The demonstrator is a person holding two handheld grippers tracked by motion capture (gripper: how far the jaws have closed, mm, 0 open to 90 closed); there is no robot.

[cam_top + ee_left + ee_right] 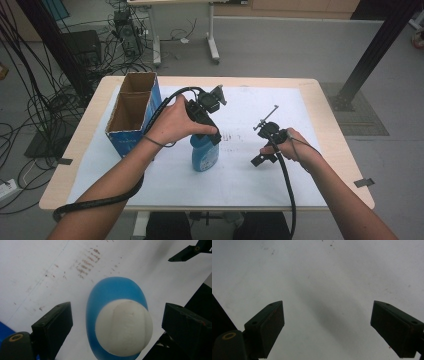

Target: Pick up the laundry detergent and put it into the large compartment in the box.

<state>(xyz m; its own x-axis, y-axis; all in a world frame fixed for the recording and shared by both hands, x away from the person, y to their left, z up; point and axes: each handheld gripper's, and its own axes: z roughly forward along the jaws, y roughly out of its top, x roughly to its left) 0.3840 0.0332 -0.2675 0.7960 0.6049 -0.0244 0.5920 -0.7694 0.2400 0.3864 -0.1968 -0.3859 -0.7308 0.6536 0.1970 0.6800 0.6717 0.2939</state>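
The white cap (123, 327) of the blue bottle (110, 293) sits closest to the lens in the left gripper view, rounded and smooth, with the left gripper (117, 325) hanging straight above it, jaws spread wide on either side and touching nothing. In the high view the bottle (204, 152) stands upright on the white sheet (250, 185) covering the surface, just right of the open blue cardboard box (132, 115), with the left gripper (212, 132) at its top.

The bottle looks like moulded plastic: stiff at the cap and shoulder, likely springier across the broad flat faces, and glossy enough to slip under a light squeeze. How full it is cannot be told, so it may be heavier than it looks and swing if held only at the top. The domed cap gives the pads little flat to bite on. The better hold is probably just below the cap, at the neck or across the narrow sides of the oval body, where the walls should resist flexing.

The right gripper (267, 142) is held well apart to the right, above bare sheet, its jaws also wide apart and empty (327, 325).
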